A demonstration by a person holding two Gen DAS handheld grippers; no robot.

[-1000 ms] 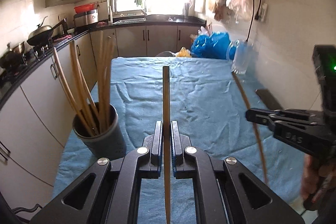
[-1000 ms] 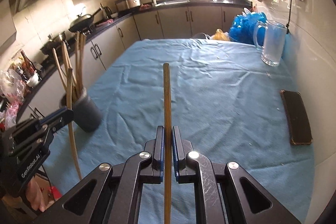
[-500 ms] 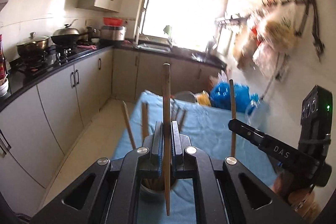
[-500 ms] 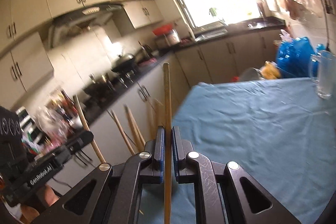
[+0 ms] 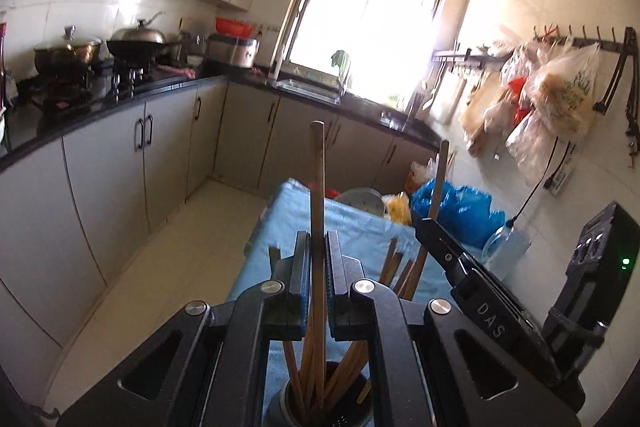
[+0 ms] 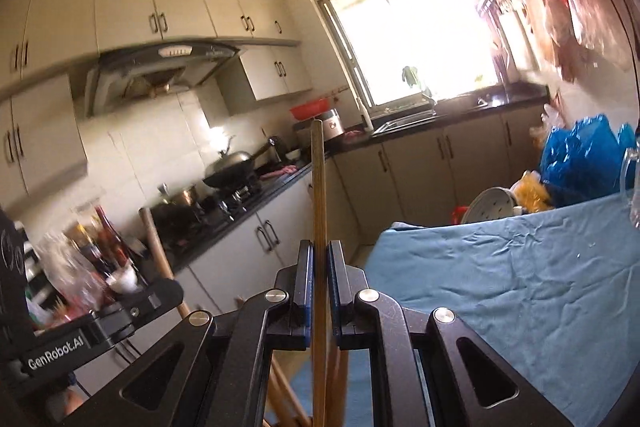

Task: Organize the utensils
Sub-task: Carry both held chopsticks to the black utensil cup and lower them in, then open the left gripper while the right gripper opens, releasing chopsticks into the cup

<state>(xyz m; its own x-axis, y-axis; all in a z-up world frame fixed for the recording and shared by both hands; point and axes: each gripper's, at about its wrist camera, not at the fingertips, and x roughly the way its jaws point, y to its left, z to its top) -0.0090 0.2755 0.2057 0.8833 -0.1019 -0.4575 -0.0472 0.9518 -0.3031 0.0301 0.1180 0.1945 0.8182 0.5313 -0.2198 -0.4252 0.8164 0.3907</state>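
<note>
My left gripper [image 5: 318, 263] is shut on a wooden chopstick [image 5: 317, 187] held upright, its lower end down among several chopsticks in the dark round holder [image 5: 320, 407] below. My right gripper [image 6: 318, 267] is shut on another wooden chopstick [image 6: 319, 187], also upright, beside the left one. The right gripper shows in the left wrist view [image 5: 430, 231] with its chopstick [image 5: 438, 179] over the holder. The left gripper shows in the right wrist view [image 6: 160, 297] at lower left.
The table has a blue cloth [image 6: 520, 287]. A blue plastic bag [image 5: 456, 207] and a glass mug [image 5: 506, 247] stand at its far right. Kitchen cabinets and a stove with pots [image 5: 132, 47] run along the left. Bags hang on the right wall [image 5: 552, 95].
Both grippers have tilted up from level to upright and moved over the holder. Both chopsticks now stand vertical, with the left one's lower end inside the holder.
</note>
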